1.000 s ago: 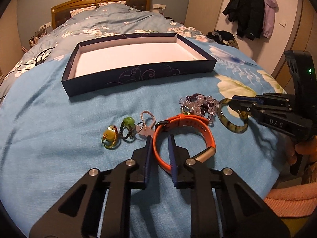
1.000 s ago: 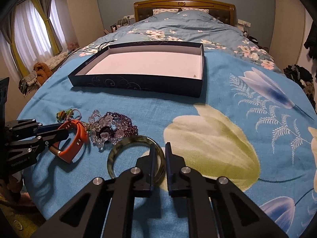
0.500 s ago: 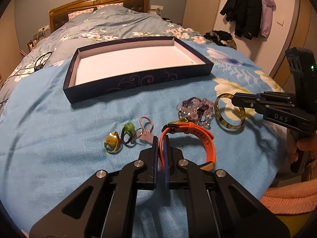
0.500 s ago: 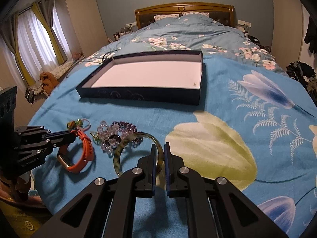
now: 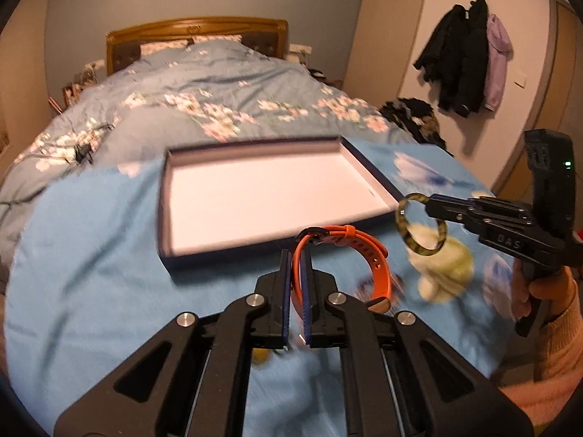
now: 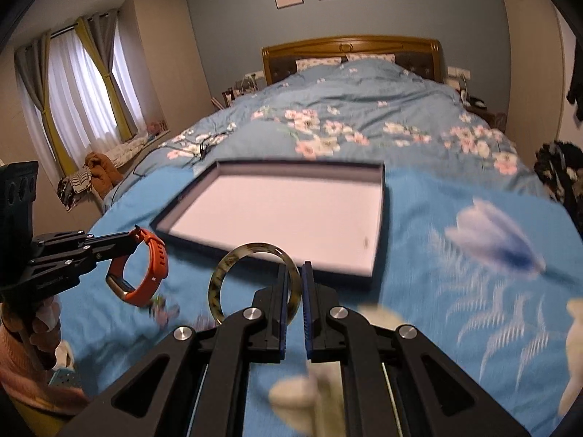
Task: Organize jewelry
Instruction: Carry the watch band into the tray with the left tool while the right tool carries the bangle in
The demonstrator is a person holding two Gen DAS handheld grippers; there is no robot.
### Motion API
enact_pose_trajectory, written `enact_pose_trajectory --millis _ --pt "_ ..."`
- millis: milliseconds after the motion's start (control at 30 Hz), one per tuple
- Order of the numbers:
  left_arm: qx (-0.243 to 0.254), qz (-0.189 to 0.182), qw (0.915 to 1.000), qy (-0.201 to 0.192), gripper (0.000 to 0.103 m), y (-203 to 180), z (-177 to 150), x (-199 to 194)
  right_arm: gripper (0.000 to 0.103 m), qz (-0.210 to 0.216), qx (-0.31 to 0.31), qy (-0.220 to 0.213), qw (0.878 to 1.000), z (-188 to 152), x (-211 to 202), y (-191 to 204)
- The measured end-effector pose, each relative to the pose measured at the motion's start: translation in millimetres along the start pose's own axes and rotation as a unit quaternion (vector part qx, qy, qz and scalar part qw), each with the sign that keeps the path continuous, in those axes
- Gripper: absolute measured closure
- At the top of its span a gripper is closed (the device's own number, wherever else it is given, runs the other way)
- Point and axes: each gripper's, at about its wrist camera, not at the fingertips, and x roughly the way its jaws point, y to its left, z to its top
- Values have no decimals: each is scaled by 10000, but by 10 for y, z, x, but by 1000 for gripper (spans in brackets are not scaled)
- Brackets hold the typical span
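Gripping: left gripper (image 5: 297, 255) clamps orange band (image 5: 368, 255); right gripper (image 6: 293, 273) clamps mottled bangle (image 6: 222, 273); box (image 5: 165, 211) holds nothing.

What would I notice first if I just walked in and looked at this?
Probably the bright orange band pinched in the left gripper, held up over the blue bedspread. Next to it, the right gripper holds a mottled green-brown bangle in the air. Just behind them lies a big dark box with a pale inside, with nothing in it.
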Motion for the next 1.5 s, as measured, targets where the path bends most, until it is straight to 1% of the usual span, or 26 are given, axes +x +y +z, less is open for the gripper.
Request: enact_pose_trajectory --millis 100,267,433,533,700,967,1200,1433,1500 --pt "-30 77 9999 -77 97 83 222 75 97 -12 -96 -72 9999 250 131 -22" --pt "-93 249 9996 -84 97 230 534 331 97 -139 -217 -67 9996 548 418 -56" --pt "-212 367 9991 -36 97 359 782 628 97 -251 -132 127 9995 780 815 -159" --pt "-286 409 9987 74 97 445 937 854 97 -334 -106 263 9990 866 1035 -208" --pt "-392 498 9977 235 97 560 1029 1137 97 -486 -107 573 9971 955 1398 -274" --pt "-585 654 9945 578 97 696 1125 1564 97 -600 -146 912 9939 1060 1732 -291" --pt "-776 700 9911 821 97 807 1208 1818 97 -684 -96 1153 9909 1080 1900 -338" --pt "-862 785 9873 1082 96 844 1244 1999 97 -716 27 1292 9890 1086 1990 -403" --pt "-914 763 9859 1175 96 858 1238 2048 96 -783 25 1265 9889 1088 1983 -396"
